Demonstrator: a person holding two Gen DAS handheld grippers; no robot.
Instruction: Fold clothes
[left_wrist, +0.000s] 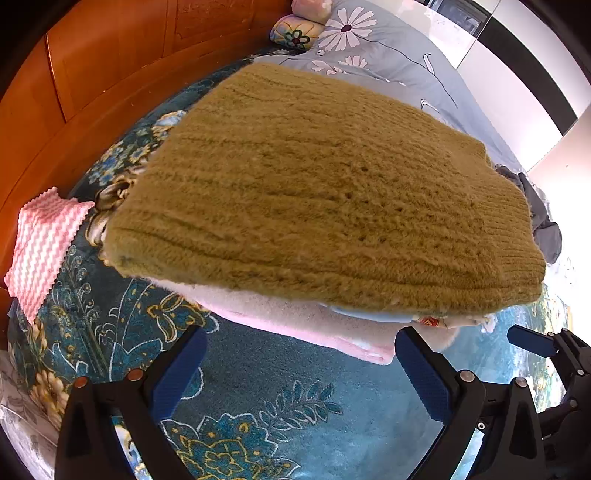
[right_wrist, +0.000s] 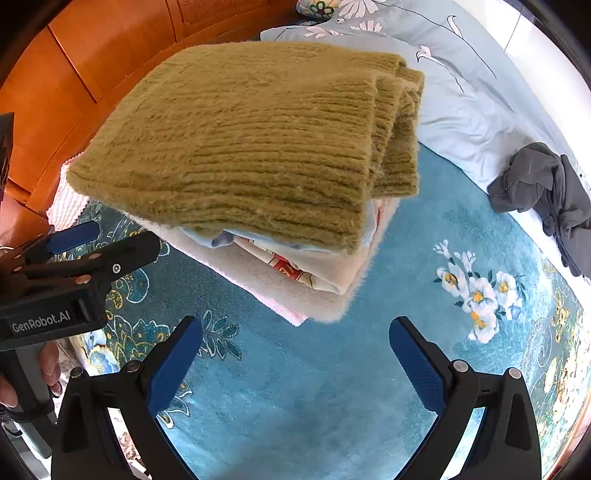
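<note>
A folded olive-green knit sweater lies on top of a stack of folded clothes: a pale pink fleece piece at the bottom, light blue and printed cream layers between. The stack rests on a teal floral bedspread. My left gripper is open just in front of the stack, with nothing between its fingers. My right gripper is open too, a little short of the stack's near corner. In the right wrist view the left gripper shows at the left edge, held by a hand.
A crumpled dark grey garment lies to the right on the bed. A pink-and-white zigzag cloth sits left of the stack by the wooden headboard. A grey floral duvet and pillows lie behind.
</note>
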